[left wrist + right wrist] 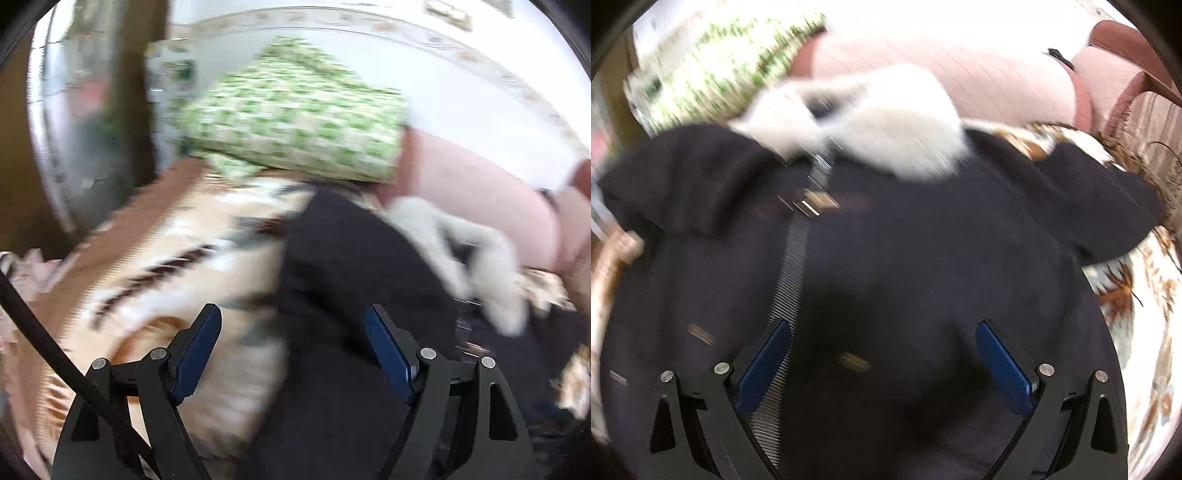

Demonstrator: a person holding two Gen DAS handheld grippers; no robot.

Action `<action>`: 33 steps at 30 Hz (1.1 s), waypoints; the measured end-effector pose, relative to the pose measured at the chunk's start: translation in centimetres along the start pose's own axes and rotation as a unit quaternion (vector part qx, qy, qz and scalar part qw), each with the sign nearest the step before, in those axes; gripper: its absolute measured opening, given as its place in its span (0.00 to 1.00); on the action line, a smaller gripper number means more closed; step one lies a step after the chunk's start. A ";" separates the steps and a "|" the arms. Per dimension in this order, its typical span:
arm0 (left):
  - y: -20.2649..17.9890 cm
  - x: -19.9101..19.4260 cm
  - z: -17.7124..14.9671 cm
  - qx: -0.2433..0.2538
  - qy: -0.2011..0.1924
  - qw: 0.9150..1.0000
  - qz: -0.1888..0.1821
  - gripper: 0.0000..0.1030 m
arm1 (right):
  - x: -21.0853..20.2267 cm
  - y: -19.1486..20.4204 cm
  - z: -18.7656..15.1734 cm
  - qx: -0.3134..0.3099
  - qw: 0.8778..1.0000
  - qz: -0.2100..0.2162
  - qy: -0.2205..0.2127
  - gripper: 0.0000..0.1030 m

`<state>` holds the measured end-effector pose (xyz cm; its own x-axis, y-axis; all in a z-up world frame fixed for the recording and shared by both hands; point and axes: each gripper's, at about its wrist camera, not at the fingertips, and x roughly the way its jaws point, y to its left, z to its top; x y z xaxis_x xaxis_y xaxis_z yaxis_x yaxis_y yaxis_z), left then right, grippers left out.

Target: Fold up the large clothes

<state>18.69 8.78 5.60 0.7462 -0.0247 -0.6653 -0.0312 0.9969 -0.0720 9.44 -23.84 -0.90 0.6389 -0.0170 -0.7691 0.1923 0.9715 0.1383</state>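
Note:
A large dark navy jacket [905, 258] with a white furry collar [886, 122] and a centre zip [792, 266] lies spread on a bed. It also shows in the left wrist view [351, 277], with the collar [480, 254] to the right. My right gripper [882, 332] is open and empty, close above the jacket's front. My left gripper [293, 317] is open and empty over the jacket's left edge, where it meets the patterned bedspread [166, 258]. Both views are motion-blurred.
A green-and-white patterned pillow [295, 110] and a pink pillow [480, 192] lie beyond the jacket's collar; both show in the right wrist view, green [720, 66] and pink [960, 66]. A leaf-print bedspread [1137, 314] shows right of the jacket. A dark cable [55, 354] crosses lower left.

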 end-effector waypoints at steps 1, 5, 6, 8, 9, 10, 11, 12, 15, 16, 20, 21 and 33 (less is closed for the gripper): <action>1.2 0.5 0.2 -0.011 0.005 1.000 0.006 0.77 | 0.2 1.1 1.1 0.004 1.000 0.018 -0.003 0.99; 6.1 3.0 0.0 -0.093 0.051 0.994 -0.030 0.77 | 5.0 6.1 5.5 0.007 0.998 0.061 0.012 0.99; 6.9 3.3 -0.1 -0.107 0.057 0.992 -0.039 0.77 | 7.1 7.5 6.5 0.002 0.999 0.041 0.015 0.99; 7.5 4.1 -0.4 -0.127 0.064 0.989 -0.047 0.77 | 9.9 9.1 7.3 0.005 0.999 0.028 0.028 0.99; 7.9 4.4 -0.5 -0.131 0.067 0.988 -0.048 0.77 | 11.0 9.5 7.6 0.018 0.999 0.029 0.037 0.97; 8.0 4.6 -0.5 -0.134 0.068 0.988 -0.045 0.77 | 11.7 9.8 7.9 0.041 0.997 0.047 0.043 0.89; 7.7 5.0 -0.3 -0.137 0.069 0.987 -0.041 0.77 | 11.8 10.0 7.9 0.056 0.995 0.067 0.047 0.82; 7.5 5.5 -0.2 -0.140 0.072 0.987 -0.037 0.77 | 11.8 10.1 7.9 0.066 0.993 0.083 0.053 0.61; 7.2 6.2 -0.4 -0.146 0.078 0.986 -0.032 0.77 | 11.1 10.8 8.4 0.072 0.984 0.139 0.082 0.06; 6.9 6.4 -0.5 -0.144 0.078 0.986 -0.029 0.77 | 10.2 11.0 8.6 0.063 0.987 0.134 0.070 0.06; 4.9 6.9 -1.1 -0.116 0.088 0.989 -0.035 0.77 | 5.0 10.6 9.8 0.025 0.993 0.112 0.029 0.06; 4.6 7.1 -1.2 -0.114 0.091 0.989 -0.038 0.77 | 3.7 10.0 10.1 0.021 0.994 0.104 0.019 0.06; -0.5 8.1 -3.2 -0.061 0.123 0.987 -0.088 0.77 | 0.6 -2.3 10.7 0.035 0.997 -0.061 0.016 0.06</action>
<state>22.62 7.82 -2.07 0.5635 -0.2281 -0.7940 -0.0075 0.9597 -0.2810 17.34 -28.58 4.99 0.5846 -0.1251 -0.8016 0.3198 0.9436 0.0860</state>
